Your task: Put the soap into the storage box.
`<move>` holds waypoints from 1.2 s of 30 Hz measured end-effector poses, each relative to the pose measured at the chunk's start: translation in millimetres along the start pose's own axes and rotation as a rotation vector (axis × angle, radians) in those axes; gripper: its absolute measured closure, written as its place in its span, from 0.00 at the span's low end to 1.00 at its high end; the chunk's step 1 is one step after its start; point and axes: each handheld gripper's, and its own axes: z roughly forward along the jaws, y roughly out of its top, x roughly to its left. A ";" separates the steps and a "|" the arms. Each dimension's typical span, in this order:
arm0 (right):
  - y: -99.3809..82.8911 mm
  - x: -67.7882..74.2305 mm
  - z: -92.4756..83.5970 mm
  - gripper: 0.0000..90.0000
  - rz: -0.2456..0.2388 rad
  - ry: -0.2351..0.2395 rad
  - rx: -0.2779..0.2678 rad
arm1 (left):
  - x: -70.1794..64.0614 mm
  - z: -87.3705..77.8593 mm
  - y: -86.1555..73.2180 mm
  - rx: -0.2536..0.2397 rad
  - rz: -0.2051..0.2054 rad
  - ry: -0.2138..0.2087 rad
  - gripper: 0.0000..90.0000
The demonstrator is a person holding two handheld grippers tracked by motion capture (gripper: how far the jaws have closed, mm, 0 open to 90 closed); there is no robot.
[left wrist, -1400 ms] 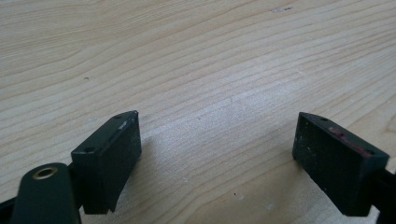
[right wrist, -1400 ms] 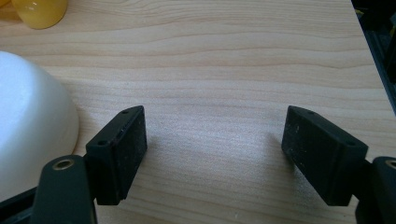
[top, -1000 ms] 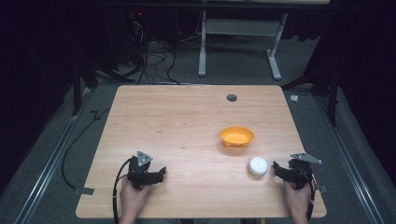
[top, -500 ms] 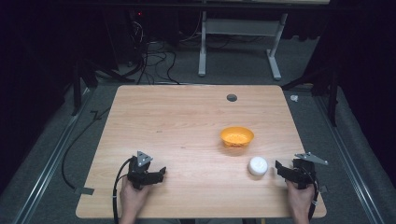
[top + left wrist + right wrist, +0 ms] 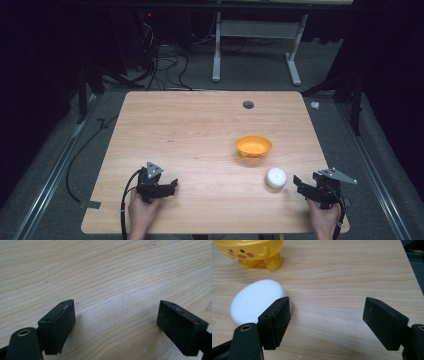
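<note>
The white puck (image 5: 276,177) lies flat on the table (image 5: 190,130) near its right front, a smooth, rounded disc with a chalky, foam-like face. It sits just left of the right gripper (image 5: 306,186), outside the jaws: in the right gripper view the puck (image 5: 258,301) lies beyond the left jaw and bare wood shows between the two. Those jaws have just been opening and stand about half apart, holding nothing. Just beyond the puck stands the yellow bowl (image 5: 253,146), with a cartoon face and small feet. Well to the left, the left gripper (image 5: 167,187) rests low over the table's near edge, jaws wide apart and empty.
</note>
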 end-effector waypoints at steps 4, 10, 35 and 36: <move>-0.7 5.7 -5.7 0.24 -0.018 0.020 -0.015 | 0.0 0.0 0.0 0.000 0.000 0.000 0.17; 0.7 17.4 -13.0 0.22 -0.053 0.048 -0.026 | 0.0 0.0 0.0 0.000 0.000 0.000 0.17; 7.9 60.9 9.9 0.15 -0.164 0.125 0.021 | 0.1 -0.1 0.0 0.001 0.000 -0.002 0.17; 8.1 61.9 10.9 0.15 -0.164 0.122 0.024 | 0.1 -0.1 0.0 0.001 0.000 -0.002 0.17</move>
